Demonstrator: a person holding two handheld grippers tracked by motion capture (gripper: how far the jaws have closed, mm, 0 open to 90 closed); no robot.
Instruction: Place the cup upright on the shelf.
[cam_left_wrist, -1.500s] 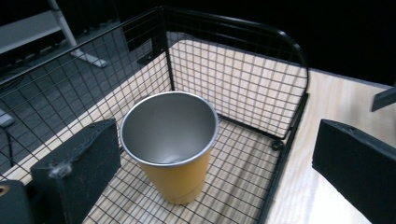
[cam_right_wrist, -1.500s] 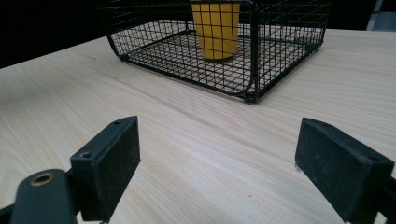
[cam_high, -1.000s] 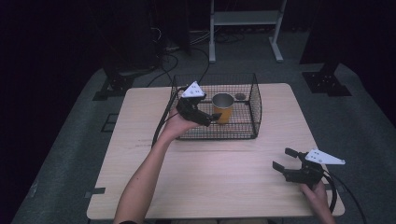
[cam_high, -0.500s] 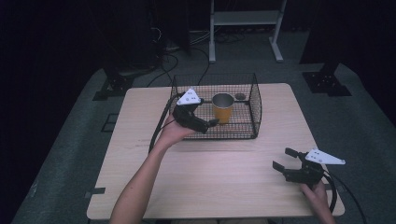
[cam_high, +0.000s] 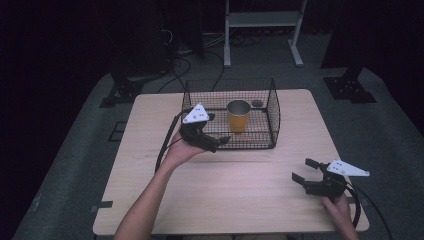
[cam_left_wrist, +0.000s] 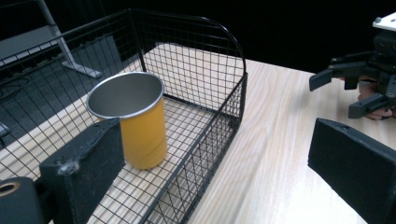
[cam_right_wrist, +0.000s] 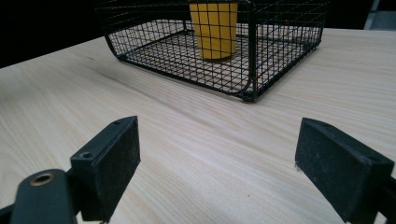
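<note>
Both of our claws stand apart with nothing between the pads. Our left gripper (cam_high: 212, 142) sits at the front left corner of the wire basket (cam_high: 274, 111), just outside its near wall, and its jaws have just been closing a little, though they remain wide and empty. We hold it from below: the left hand (cam_high: 181, 151) is under the body with the palm turned up, and the forearm comes in from the bottom edge and rises diagonally toward the basket. The grey plate on top of this gripper tilts toward the left side of the table (cam_high: 150, 200). In the left gripper view its two black pads (cam_left_wrist: 88, 168) frame the basket's wall, one pad in front of the mesh and the other over bare wood.

The yellow cup (cam_high: 238, 116) stands upright inside the basket, near the middle and closer to the back wall, with its metal rim open to the top. It is not touched by any claw. A small dark round thing (cam_high: 257, 103) lies in the basket just beside the cup, at the back; we cannot tell what it is.

Our right gripper (cam_high: 305, 170) rests low near the front right corner of the table, well apart from the basket. The right hand (cam_high: 337, 206) grips it from behind, and the jaws point to the left and slightly away from us, toward the basket.
</note>
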